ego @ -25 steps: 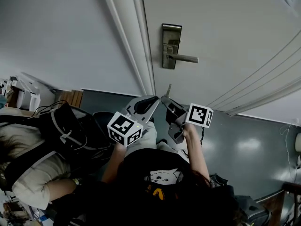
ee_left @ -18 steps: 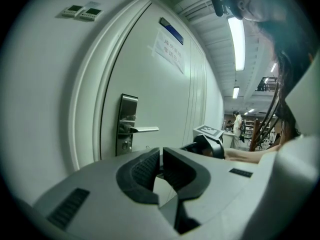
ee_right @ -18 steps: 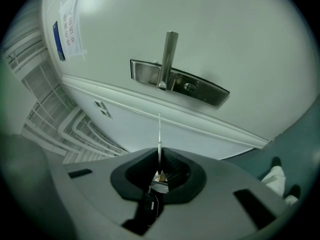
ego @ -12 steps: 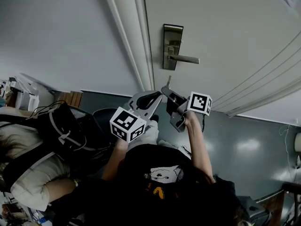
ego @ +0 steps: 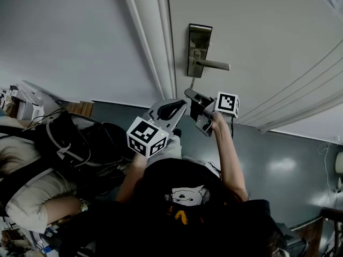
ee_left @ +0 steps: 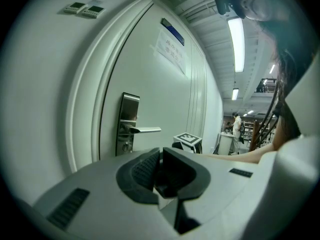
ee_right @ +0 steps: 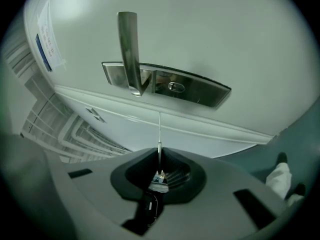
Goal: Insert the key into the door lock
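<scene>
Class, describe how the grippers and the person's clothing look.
The left gripper and right gripper are light grey with dark ribbed pads. Each carries a white cube with black square markers. The person wears a black T-shirt with a white print.

lock plate (ego: 199,36): brushed metal | key (ee_right: 159,129): thin metal | door (ego: 268,25): smooth matt

White wall (ego: 69,42) fills the head view from 9 to 12 o'clock, bounded by a white moulded door frame (ego: 155,47). Glossy grey-blue floor (ego: 289,159) lies at 3 to 4 o'clock. Dark bags (ego: 80,143) sit at 8 o'clock. Left gripper view: ceiling strip light (ee_left: 236,36) at 1 o'clock, wall switch plates (ee_left: 84,8) at 11 o'clock
</scene>
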### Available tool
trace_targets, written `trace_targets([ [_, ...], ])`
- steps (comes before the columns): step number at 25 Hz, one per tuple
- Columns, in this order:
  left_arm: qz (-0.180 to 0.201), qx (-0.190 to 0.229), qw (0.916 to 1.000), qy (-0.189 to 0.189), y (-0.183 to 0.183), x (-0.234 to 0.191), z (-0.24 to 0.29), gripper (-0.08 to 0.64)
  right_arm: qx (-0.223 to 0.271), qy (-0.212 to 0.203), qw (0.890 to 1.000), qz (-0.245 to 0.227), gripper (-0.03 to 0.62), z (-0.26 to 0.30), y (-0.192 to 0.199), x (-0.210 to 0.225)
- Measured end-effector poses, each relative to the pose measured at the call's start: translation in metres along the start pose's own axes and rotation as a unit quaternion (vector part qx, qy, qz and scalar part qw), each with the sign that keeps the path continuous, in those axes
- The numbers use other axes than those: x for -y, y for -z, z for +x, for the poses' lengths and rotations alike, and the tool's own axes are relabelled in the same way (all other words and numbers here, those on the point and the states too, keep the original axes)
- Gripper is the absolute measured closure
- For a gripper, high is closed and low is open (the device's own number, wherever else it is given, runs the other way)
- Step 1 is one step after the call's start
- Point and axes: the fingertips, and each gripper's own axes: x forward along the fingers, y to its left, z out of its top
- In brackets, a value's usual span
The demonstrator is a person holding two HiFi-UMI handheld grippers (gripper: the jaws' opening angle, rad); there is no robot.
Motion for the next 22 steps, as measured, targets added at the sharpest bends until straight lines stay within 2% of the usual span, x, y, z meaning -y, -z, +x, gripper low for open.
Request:
trace_targets([
  [4,-0.003,-0.010,0.9999,0.005,0.012,-0.003,0.033,0.535,0.008,-0.008,1.000,0.009,0.571,-0.007,-0.031,0.023],
  [10,0.003,-0.009,0.9998,0.020,0.001,-0.023,0.013,0.535,0.014,-0.020,1.000,0.009,0.571,0.026,-0.039,0.003],
  [22,-0.002,-0.003,0.9998,0.021,0.013,-0.047,0.024,0.535,0.035,-0.041,0.998,0.039,0.571,0.040,-0.068,0.021],
])
